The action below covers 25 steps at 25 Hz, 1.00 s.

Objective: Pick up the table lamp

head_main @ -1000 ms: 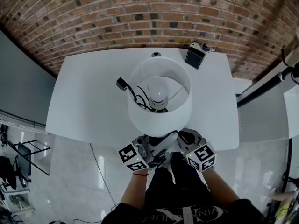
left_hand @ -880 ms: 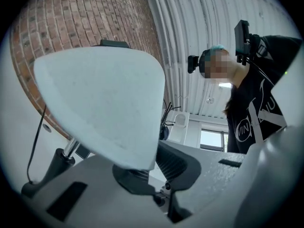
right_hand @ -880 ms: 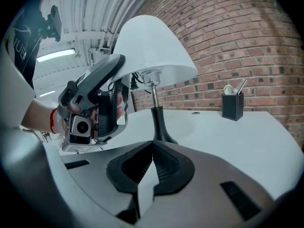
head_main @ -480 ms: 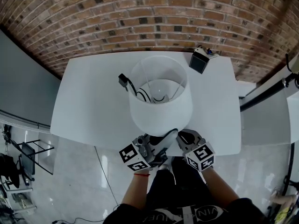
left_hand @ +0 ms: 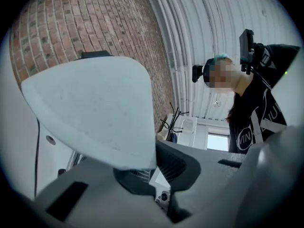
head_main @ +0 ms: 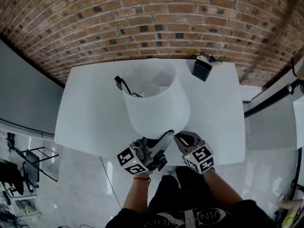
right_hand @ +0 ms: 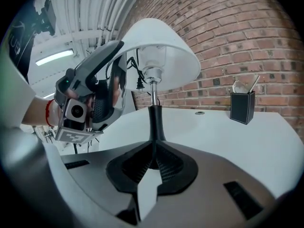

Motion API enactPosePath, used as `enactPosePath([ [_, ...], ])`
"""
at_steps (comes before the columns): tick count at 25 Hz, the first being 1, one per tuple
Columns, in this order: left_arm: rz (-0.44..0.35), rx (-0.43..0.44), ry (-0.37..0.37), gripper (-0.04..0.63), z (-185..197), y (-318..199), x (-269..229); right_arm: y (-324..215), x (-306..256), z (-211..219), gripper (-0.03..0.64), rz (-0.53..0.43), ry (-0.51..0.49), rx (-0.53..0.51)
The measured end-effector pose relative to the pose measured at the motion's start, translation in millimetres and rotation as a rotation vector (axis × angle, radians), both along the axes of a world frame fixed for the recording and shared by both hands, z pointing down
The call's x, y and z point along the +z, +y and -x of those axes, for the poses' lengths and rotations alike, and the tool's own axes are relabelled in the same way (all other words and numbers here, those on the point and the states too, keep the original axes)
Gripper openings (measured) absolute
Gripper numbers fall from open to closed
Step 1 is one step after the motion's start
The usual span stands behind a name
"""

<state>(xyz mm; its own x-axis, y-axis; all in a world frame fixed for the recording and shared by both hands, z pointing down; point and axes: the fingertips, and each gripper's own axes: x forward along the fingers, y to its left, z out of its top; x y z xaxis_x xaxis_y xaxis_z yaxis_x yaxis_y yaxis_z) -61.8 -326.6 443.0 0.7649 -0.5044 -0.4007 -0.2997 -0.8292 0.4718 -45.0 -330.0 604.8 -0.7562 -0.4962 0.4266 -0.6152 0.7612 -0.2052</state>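
**Claws clamped on a tilting lamp**

Right claw (right_hand: 153,158) is closed on the slim black stem (right_hand: 155,120) of the table lamp (head_main: 154,101), low down. Left claw (left_hand: 154,172) is pinched on the lower rim of the white shade (left_hand: 95,108). The lamp stands at the near edge of the white worktop (head_main: 95,108), leaning away toward the brick wall. Its base is hidden, so I cannot tell if it has left the surface.

The likely trouble is the lean. A top-heavy lamp may pivot in a narrow grip on a smooth stem. The thin shade could then buckle or pull loose under the left claw's pinch. A black plug (head_main: 119,83) and its cord hang over the shade's top and could swing or snag. The black pen holder (head_main: 201,69) sits well apart.
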Motion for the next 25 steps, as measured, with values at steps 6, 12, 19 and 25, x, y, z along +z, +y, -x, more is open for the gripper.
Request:
enactPosePath([
  [6, 0.009, -0.005, -0.006, 0.009, 2, -18, -7, -15, -1, 9, 0.003, 0.002, 0.011, -0.022],
  [12, 0.062, -0.002, 0.017, 0.009, 7, -34, -9, -30, 3, 19, 0.050, 0.011, 0.034, -0.027],
  [19, 0.086, -0.009, 0.037, 0.009, 16, -47, -12, -50, 7, 37, 0.084, 0.024, 0.064, -0.037],
  [25, 0.099, 0.003, 0.042, 0.011, 20, -58, -13, -61, 9, 50, 0.136, 0.021, 0.088, -0.046],
])
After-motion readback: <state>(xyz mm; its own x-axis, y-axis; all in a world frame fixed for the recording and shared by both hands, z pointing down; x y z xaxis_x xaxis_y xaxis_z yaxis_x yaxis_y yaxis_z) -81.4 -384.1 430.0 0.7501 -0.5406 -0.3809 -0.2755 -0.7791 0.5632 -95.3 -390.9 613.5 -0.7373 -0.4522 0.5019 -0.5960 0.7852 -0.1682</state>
